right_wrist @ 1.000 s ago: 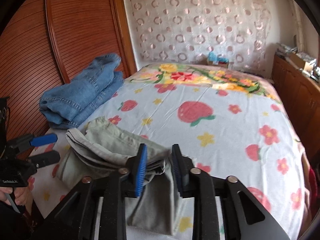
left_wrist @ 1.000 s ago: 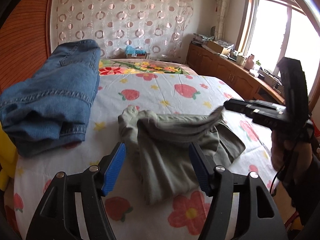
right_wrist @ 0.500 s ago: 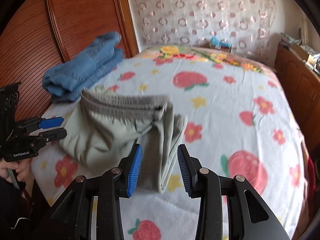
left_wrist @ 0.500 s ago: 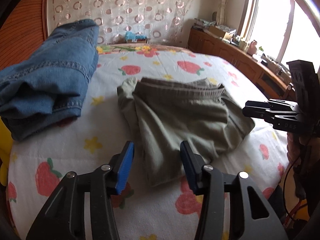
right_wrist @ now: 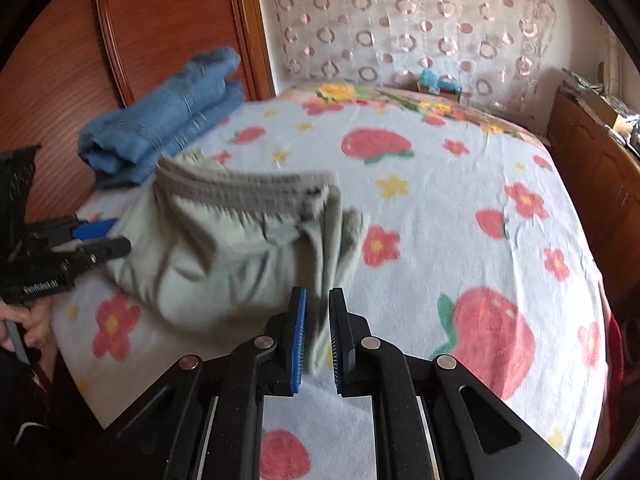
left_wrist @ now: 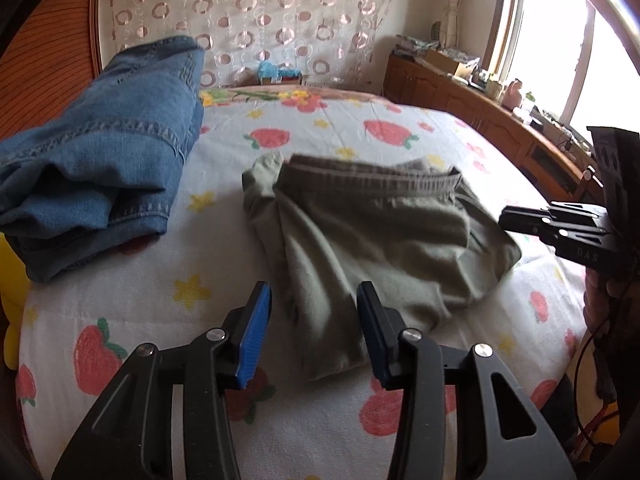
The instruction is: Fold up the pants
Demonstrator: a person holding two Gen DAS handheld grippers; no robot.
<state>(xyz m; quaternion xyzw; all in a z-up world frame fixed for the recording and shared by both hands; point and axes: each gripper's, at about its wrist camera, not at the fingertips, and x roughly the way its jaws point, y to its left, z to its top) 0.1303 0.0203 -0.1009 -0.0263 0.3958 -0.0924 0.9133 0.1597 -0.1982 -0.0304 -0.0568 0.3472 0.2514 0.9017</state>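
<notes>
Left claw (left_wrist: 314, 322): spread, empty, hem of olive pants (left_wrist: 372, 236) just ahead.
Right claw (right_wrist: 318, 330): closing, pants edge between pads.
Jeans (left_wrist: 100, 168): folded, far left.

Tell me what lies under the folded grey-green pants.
The folded grey-green pants rest directly on the white bedsheet printed with strawberries and flowers. The sheet shows all around them; whatever sits beneath the cloth itself is covered and cannot be seen.

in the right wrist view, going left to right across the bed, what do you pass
left gripper → folded blue jeans → grey-green pants → right gripper, jaws closing around the pants' near edge → big strawberry print → wooden cabinet
</notes>
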